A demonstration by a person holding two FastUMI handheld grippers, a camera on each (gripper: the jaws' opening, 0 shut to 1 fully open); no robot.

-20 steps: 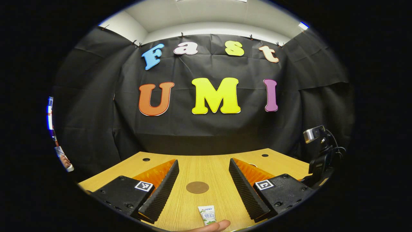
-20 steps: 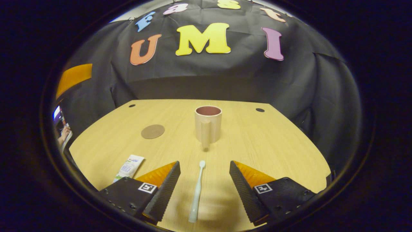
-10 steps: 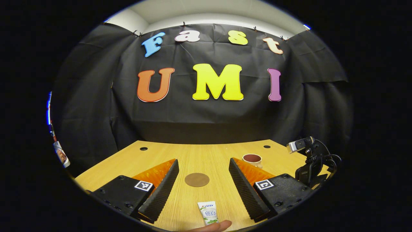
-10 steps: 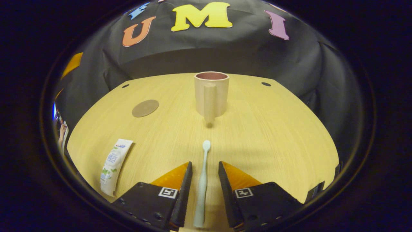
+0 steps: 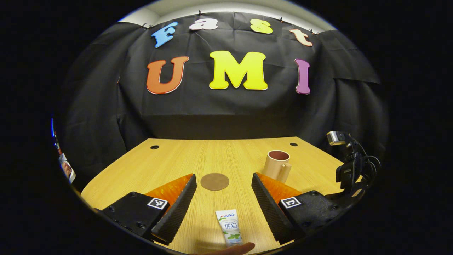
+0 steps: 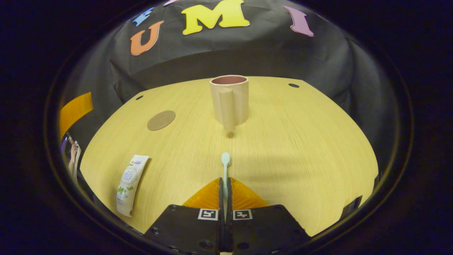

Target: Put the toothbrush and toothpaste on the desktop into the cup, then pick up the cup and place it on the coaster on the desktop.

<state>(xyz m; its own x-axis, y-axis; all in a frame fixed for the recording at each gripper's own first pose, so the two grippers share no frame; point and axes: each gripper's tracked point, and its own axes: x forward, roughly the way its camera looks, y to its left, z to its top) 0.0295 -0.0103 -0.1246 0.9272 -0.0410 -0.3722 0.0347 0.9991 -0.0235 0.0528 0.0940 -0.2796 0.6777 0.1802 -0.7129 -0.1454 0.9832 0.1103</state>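
In the right gripper view the right claw (image 6: 224, 189) is pinched tight on the toothbrush (image 6: 225, 166), both fingers pressing its thin handle; the pale bristle end pokes forward over the wooden surface (image 6: 300, 141), while the rest of the handle is swallowed between the fingers and cannot be followed. Straight ahead stands the beige cup (image 6: 229, 101), upright, handle turned toward the camera, well apart from the brush tip. The round brown coaster (image 6: 161, 120) lies flat to its left, and the toothpaste (image 6: 129, 184) lies flat near the left edge, its lower end hard to make out against the rim. In the left gripper view the left claw (image 5: 223, 202) stands wide, holding nothing, with the toothpaste tube (image 5: 229, 227) lying between its fingers; a fingertip (image 5: 238, 249) cuts off the tube's near end. Beyond lie the coaster (image 5: 214, 181) and the cup (image 5: 277, 165), partly behind the right-hand finger. A camera on a stand (image 5: 348, 166) sits at the surface's right edge, half lost in shadow.
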